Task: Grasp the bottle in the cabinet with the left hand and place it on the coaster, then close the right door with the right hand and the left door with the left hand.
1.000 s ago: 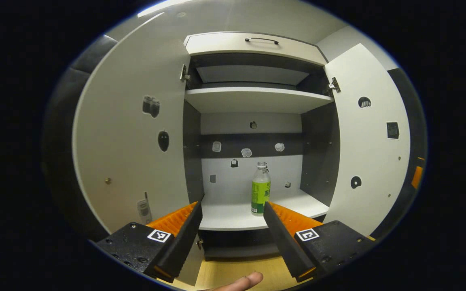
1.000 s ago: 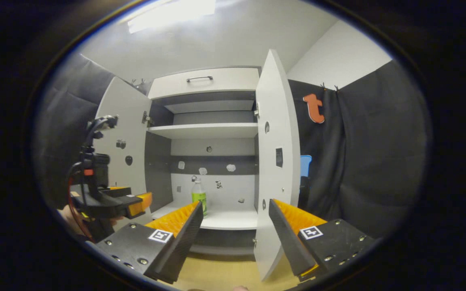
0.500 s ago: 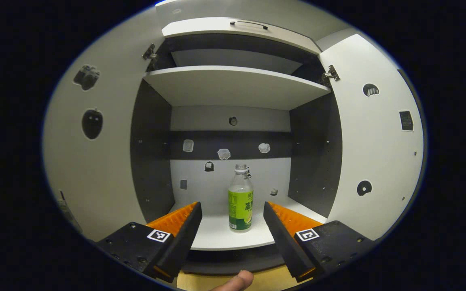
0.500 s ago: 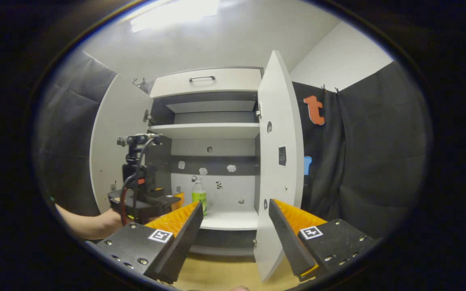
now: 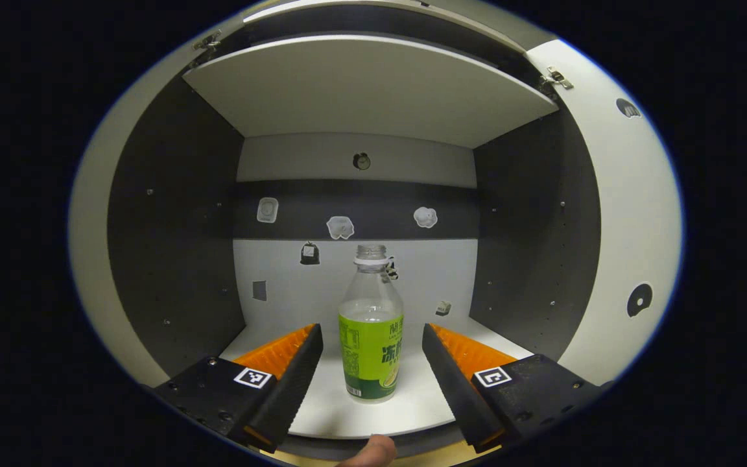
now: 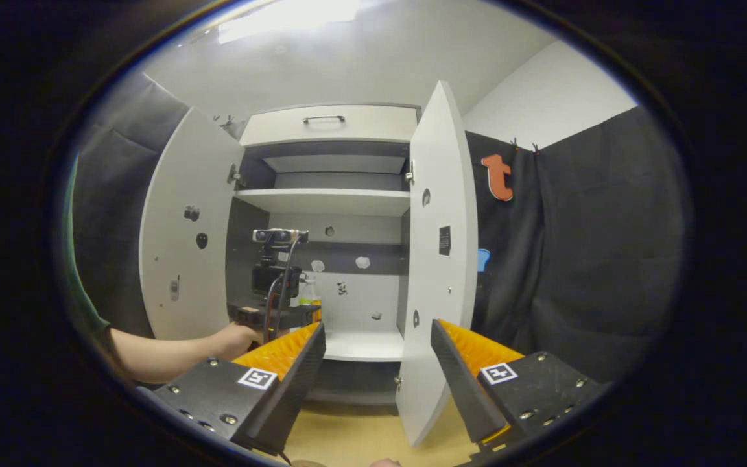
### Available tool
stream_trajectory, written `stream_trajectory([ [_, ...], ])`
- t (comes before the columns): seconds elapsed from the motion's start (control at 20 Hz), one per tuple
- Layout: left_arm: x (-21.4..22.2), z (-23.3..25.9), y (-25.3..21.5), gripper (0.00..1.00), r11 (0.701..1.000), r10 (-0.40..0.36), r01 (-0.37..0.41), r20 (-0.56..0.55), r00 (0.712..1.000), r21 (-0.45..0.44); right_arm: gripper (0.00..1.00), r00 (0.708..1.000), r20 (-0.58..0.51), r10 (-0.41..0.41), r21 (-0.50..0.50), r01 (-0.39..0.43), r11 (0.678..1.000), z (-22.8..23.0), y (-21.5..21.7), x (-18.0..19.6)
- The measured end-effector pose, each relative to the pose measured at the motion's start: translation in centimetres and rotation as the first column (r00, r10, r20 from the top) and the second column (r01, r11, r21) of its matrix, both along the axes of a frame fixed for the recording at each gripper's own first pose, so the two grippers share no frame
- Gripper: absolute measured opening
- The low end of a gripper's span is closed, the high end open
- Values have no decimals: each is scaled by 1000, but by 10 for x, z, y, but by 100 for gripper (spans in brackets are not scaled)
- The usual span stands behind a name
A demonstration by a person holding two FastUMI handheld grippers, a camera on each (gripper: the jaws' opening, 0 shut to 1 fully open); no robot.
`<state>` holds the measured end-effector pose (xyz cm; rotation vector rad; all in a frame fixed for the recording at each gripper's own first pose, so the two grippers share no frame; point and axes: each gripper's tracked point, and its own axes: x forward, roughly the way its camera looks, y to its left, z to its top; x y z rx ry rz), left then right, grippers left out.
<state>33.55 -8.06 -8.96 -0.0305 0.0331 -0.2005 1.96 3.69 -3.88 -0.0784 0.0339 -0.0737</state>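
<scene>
In the right gripper view I find the bottle [image 6: 309, 293] half hidden behind my left gripper [image 6: 283, 316]; both grippers' fingers [image 5: 302, 370] spread wide, touching nothing.

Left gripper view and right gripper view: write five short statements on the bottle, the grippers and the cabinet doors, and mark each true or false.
1. The bottle stands upright on the cabinet's lower shelf. True.
2. The left gripper is shut on the bottle. False: its fingers are apart, either side of the bottle.
3. The right door is closed. False: it stands open.
4. The bottle has a cap on. False: its neck is open.
5. The right gripper is open and outside the cabinet. True.
</scene>
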Motion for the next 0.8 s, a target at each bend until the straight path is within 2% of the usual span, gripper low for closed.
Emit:
stream_trajectory([
  [0.15, 23, -10, -2, 97, 1000, 15, -15, -15, 1000, -3, 98, 999, -17, -33, -10, 33, 999, -7, -6, -9],
  [0.45, 50, -19, -19, 98, 999, -34, 34, -10, 999, 12, 99, 996, -49, -81, 1, 81, 997, -22, -7, -24],
  [0.55, 49, -19, -22, 80, 999, -36, 37, -23, 999, 22, 98, 995, -55, -83, 5, 84, 996, -23, -5, -32],
  [0.8, 21, -2, -21, 76, 999, -42, 42, -21, 999, 12, 99, 995, -63, -81, 2, 81, 997, -20, -8, -53],
])
